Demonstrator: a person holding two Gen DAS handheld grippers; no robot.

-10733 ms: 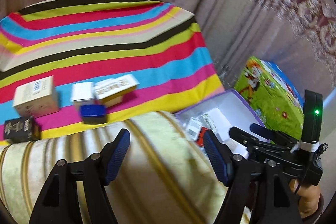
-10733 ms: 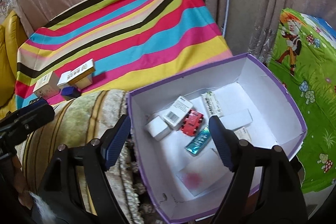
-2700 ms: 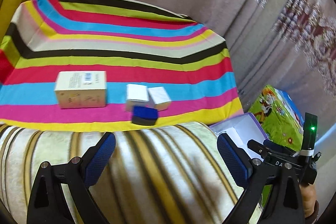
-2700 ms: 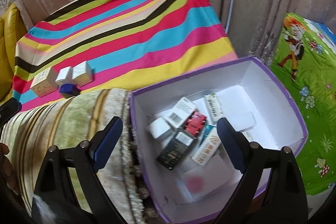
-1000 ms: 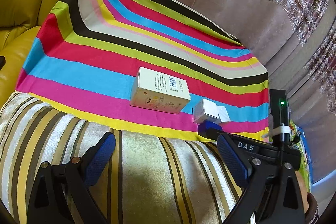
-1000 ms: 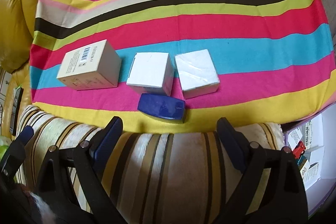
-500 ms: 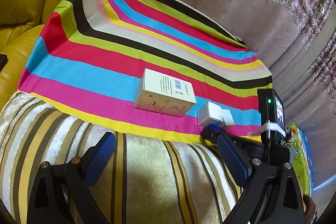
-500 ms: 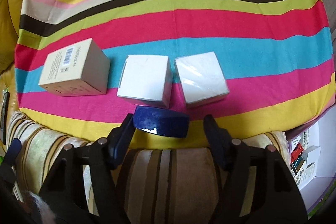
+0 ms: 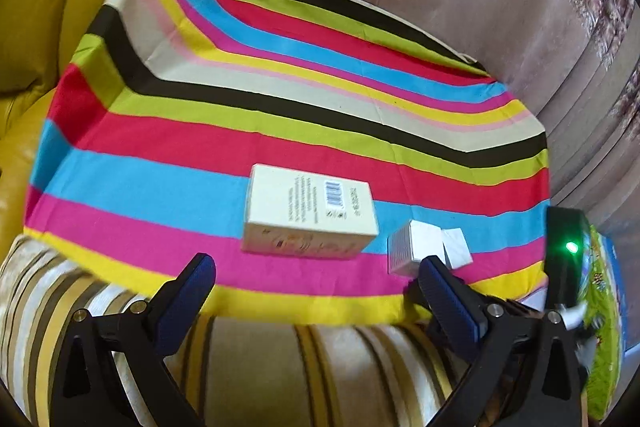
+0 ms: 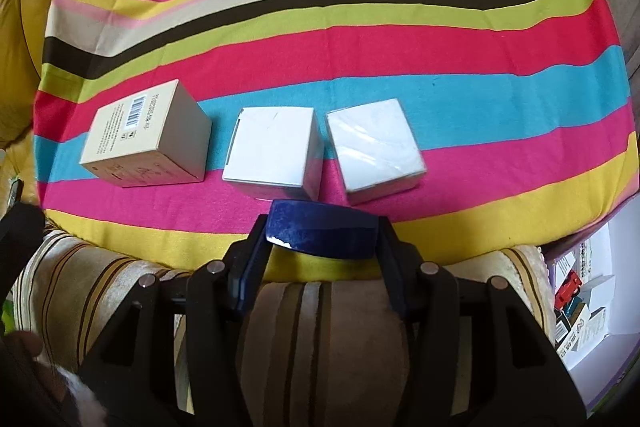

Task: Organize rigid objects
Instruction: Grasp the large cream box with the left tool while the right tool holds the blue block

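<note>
**Right gripper closing on the blue case at the cloth's near edge**

Compared with a second earlier, the right gripper (image 10: 322,227) is seen brought down over the small blue case (image 10: 322,231), and its jaws, then spread wide and short of the case, are now closing with the case between them. The pads appear to meet both short ends of the case; a firm hold is judged likely but not yet confirmed. This is read as the pick step for the next item bound for the purple-rimmed box (image 10: 600,359), glimpsed at the lower right with other small packs already inside.

The case is located on the yellow stripe at the near edge of the striped cloth (image 10: 360,39), just in front of the two white boxes (image 10: 272,151) (image 10: 374,147). The beige barcode box (image 10: 148,135) is found toward the cloth's near left corner.

The left gripper (image 9: 316,291) is held wide, its jaws opening and nothing between them, short of the near edge and facing the beige box (image 9: 310,213).
</note>
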